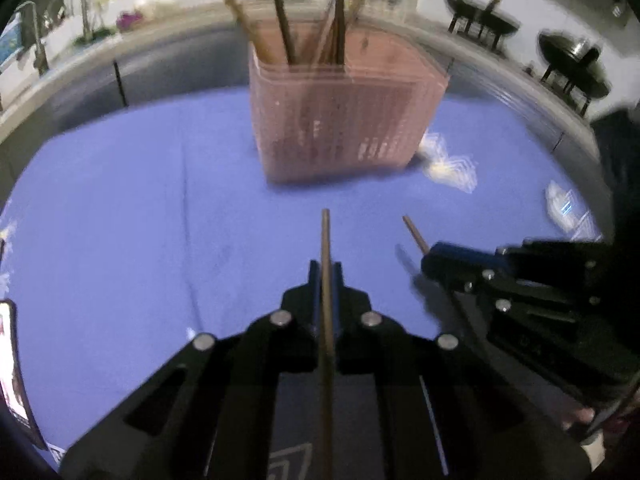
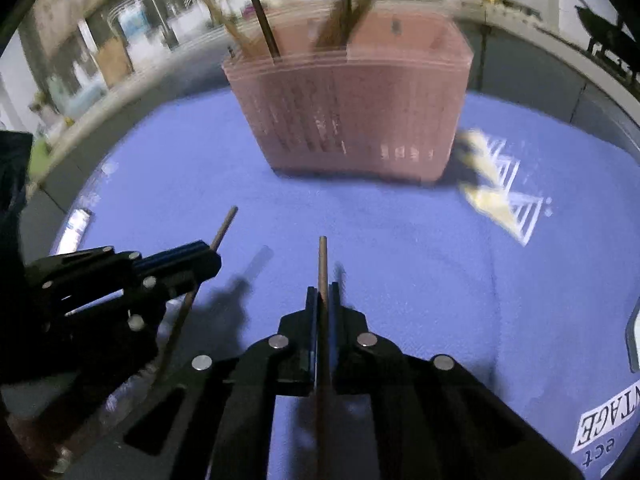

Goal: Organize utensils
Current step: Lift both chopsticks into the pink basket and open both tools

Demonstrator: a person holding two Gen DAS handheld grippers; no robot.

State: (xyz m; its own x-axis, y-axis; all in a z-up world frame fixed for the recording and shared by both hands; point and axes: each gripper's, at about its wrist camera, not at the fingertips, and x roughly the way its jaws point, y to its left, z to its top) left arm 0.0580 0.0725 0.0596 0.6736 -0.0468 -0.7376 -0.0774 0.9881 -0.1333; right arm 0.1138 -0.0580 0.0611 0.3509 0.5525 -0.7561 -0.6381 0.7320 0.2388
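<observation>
My left gripper (image 1: 325, 270) is clamped on one chopstick (image 1: 325, 240). My right gripper (image 2: 323, 294) grips a second chopstick (image 2: 322, 264). Both face the pink utensil basket (image 1: 340, 120) on the blue cloth (image 1: 140, 200).

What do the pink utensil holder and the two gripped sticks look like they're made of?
Pink holder: apparently matte, slightly translucent plastic, with moulded vertical slots; motion blur leaves it uncertain. Stick in the left gripper and stick in the right gripper: thin, brown and dull, probably wood or bamboo chopsticks.

pink slotted holder (image 1: 344, 120) upright with chopsticks (image 1: 280, 12), two loose brown chopsticks (image 1: 326, 248) nearby
</observation>
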